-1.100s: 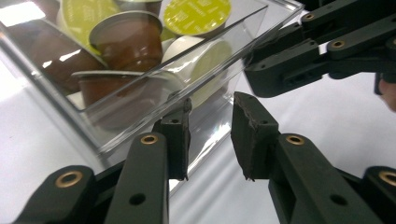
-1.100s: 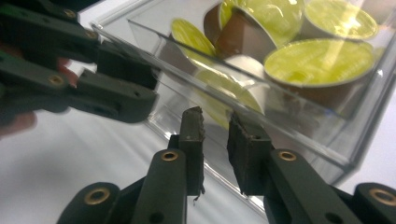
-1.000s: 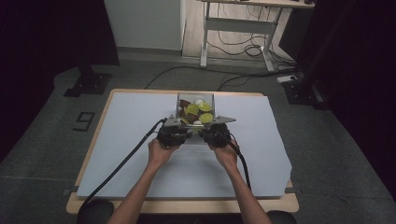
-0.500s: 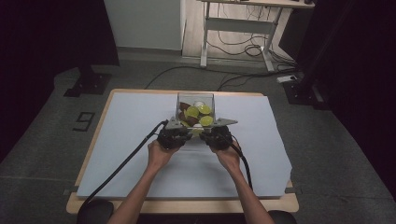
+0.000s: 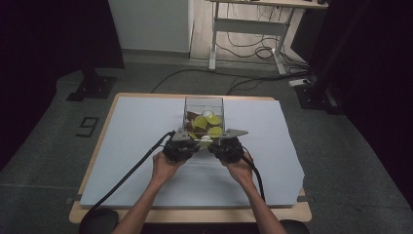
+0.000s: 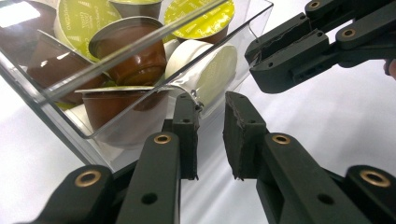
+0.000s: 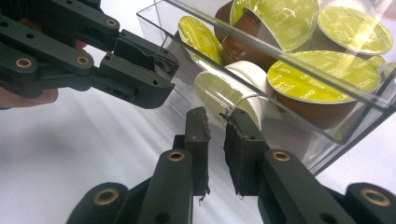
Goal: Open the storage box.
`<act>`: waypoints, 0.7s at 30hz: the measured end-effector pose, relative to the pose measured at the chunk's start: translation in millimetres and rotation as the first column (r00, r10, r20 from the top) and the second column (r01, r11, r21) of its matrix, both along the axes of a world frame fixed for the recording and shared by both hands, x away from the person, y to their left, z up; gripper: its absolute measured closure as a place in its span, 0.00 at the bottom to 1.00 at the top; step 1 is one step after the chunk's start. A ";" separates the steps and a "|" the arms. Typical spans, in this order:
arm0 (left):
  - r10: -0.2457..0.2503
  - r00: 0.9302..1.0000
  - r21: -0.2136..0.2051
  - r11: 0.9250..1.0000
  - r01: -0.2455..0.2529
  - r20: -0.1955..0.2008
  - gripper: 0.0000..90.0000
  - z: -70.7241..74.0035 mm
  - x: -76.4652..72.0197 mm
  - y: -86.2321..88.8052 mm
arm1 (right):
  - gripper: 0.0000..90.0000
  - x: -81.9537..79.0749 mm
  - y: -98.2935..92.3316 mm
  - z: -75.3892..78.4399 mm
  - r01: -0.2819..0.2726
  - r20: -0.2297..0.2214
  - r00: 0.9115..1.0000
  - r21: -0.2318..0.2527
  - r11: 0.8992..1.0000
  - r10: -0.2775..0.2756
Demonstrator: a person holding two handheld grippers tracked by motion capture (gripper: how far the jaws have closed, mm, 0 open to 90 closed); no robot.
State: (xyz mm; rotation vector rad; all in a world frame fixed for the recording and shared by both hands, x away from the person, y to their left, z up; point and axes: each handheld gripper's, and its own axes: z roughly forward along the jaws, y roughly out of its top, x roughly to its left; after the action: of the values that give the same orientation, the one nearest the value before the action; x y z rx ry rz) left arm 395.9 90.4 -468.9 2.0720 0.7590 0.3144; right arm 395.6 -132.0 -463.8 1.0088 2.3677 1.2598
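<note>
Since two-point hold keeps clear box (image 5: 203, 101) level for lift, judged: left tool (image 6: 212, 121) clamped on box's near wall, right tool (image 7: 215, 126) clamped beside it on same wall. Bench (image 5: 136, 126) under box. Capsules (image 7: 322, 77) inside box; lids partly read "…CINO".

A wooden table (image 5: 100, 127) carries a white sheet (image 5: 141, 126); a clear box (image 5: 203, 103) stands on it.
</note>
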 end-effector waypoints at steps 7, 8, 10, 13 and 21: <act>-0.021 1.000 -0.002 1.000 0.021 0.001 0.84 -0.5 -9.8 0.4 | 0.88 -9.3 -2.3 -0.1 -0.015 -0.002 1.000 0.004 1.000 0.015; -0.021 1.000 -0.002 1.000 0.021 0.001 0.84 -0.5 -9.8 0.4 | 0.88 -11.0 -2.6 0.0 -0.015 -0.005 1.000 0.006 1.000 0.015; -0.024 1.000 0.002 1.000 0.024 0.006 0.84 -0.6 -13.8 -0.2 | 0.88 -14.7 -3.0 0.1 -0.017 -0.004 1.000 0.003 1.000 0.017; -0.029 1.000 0.007 1.000 0.029 0.011 0.84 -0.5 -18.9 0.1 | 0.87 -17.9 -3.1 0.3 -0.022 -0.004 1.000 0.001 1.000 0.022; -0.037 0.999 -0.009 0.999 0.037 0.013 0.84 -0.9 -27.9 3.1 | 0.88 -26.2 -3.3 0.4 -0.035 -0.005 0.999 -0.003 0.999 0.035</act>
State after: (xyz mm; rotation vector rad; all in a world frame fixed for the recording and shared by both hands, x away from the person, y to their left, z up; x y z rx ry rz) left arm 368.0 93.5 -469.8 2.0708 0.7123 0.3032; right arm 369.5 -135.3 -463.4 0.9752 2.3999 1.2670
